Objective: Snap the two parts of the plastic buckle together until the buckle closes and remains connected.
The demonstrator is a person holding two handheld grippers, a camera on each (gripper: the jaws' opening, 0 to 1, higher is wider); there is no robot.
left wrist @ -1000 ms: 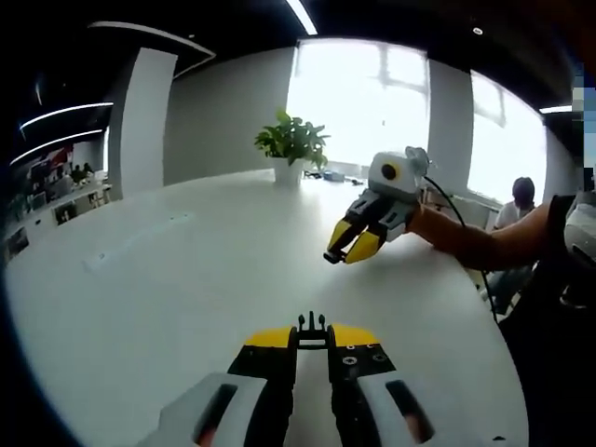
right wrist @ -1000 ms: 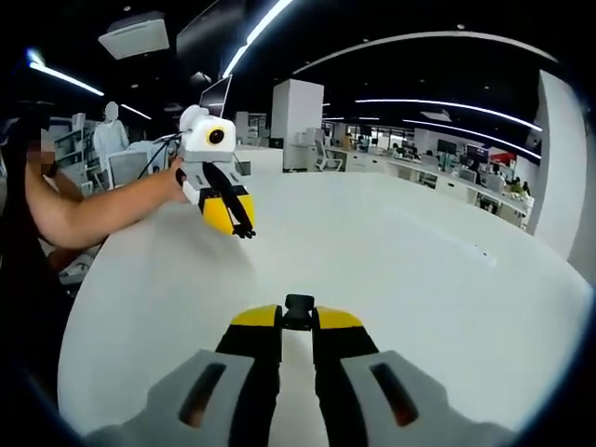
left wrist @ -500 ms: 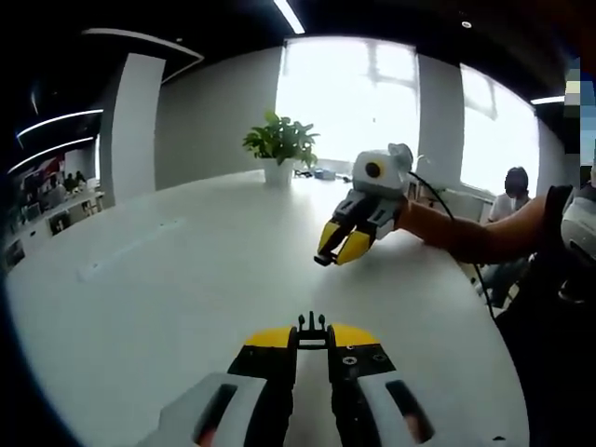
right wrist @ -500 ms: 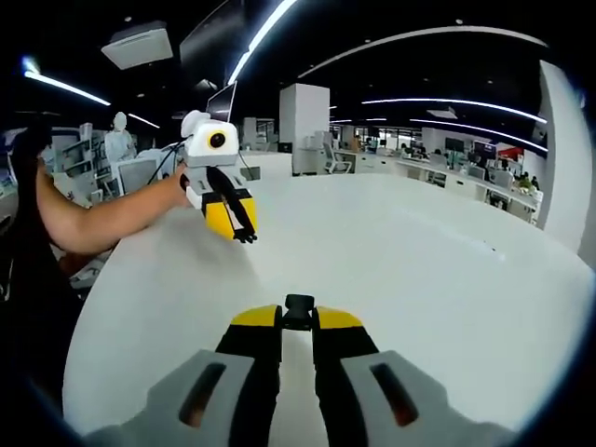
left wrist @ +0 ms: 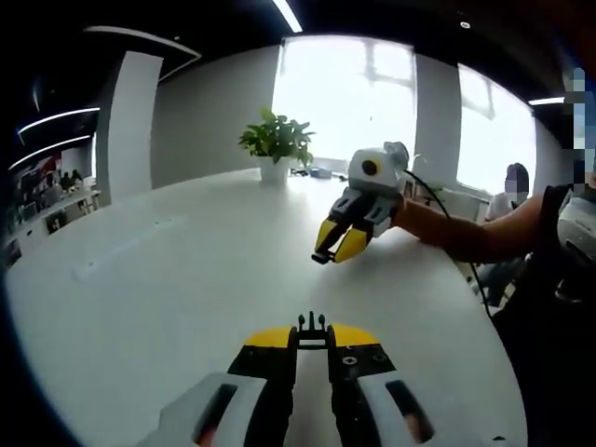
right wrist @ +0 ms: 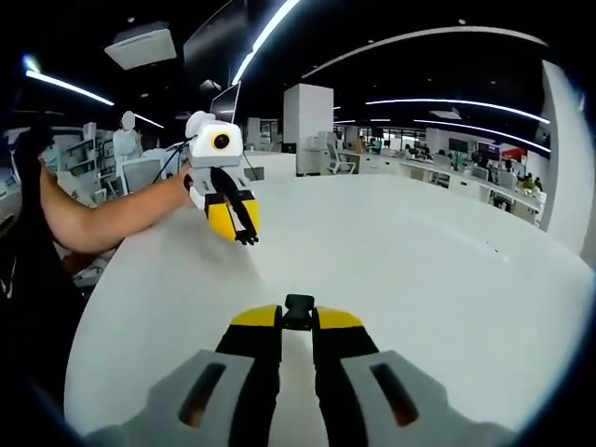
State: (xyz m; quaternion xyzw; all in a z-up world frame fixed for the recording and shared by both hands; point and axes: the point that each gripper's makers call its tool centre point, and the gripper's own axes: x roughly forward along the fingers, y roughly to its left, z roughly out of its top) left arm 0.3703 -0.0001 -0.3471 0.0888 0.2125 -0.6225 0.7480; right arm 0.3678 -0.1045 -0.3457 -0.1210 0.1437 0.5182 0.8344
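Note:
My left gripper (left wrist: pixel 312 337) is shut on the black pronged half of the buckle (left wrist: pixel 312 325), whose prongs stick out past the yellow tips. My right gripper (right wrist: pixel 298 322) is shut on the other black buckle half (right wrist: pixel 299 310). Both hover over the white table (left wrist: pixel 168 279), well apart and angled toward each other. In the left gripper view the right gripper (left wrist: pixel 333 250) hangs further out on the right, its buckle half (left wrist: pixel 319 259) at its tip. In the right gripper view the left gripper (right wrist: pixel 235 222) is up left, with the pronged half (right wrist: pixel 247 238) at its tip.
A potted plant (left wrist: pixel 276 142) stands at the table's far edge by bright windows. A person (left wrist: pixel 511 186) sits beyond the table on the right. The holder's bare forearm (right wrist: pixel 112 219) reaches in from the left. Office desks (right wrist: pixel 447 177) line the background.
Both views have panned slightly. The grippers keep their holds and have hardly shifted relative to each other.

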